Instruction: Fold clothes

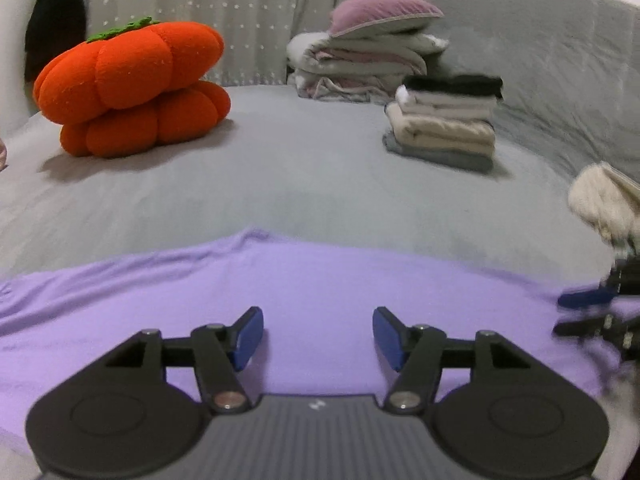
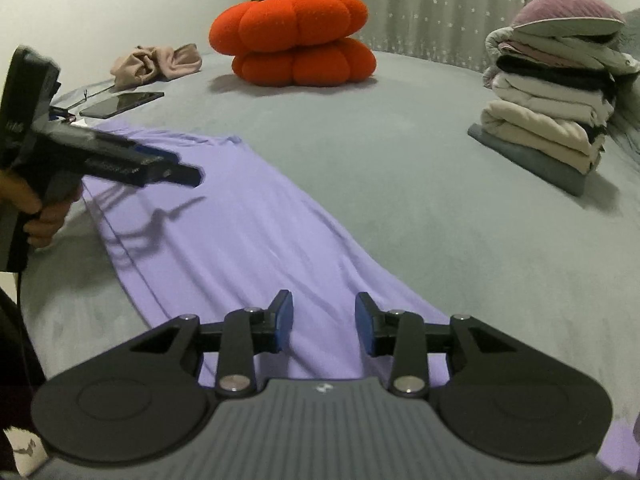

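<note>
A lilac garment (image 1: 320,280) lies flat on the grey bed as a long strip (image 2: 248,232). My left gripper (image 1: 318,332) hovers just above it, open, with nothing between the blue pads. From the right wrist view, the left gripper (image 2: 188,176) is over the strip's far left part, held by a hand (image 2: 40,216). My right gripper (image 2: 324,320) is over the near end of the strip, open, with only cloth below it. It shows blurred at the right edge of the left wrist view (image 1: 572,314).
A stack of folded clothes (image 1: 444,124) (image 2: 548,120) stands at the right on the bed. An orange pumpkin cushion (image 1: 132,88) (image 2: 296,36) sits at the back. A dark phone (image 2: 120,104) and a beige crumpled garment (image 2: 156,62) lie far left. Bedding with a mauve pillow (image 1: 368,56) is piled behind.
</note>
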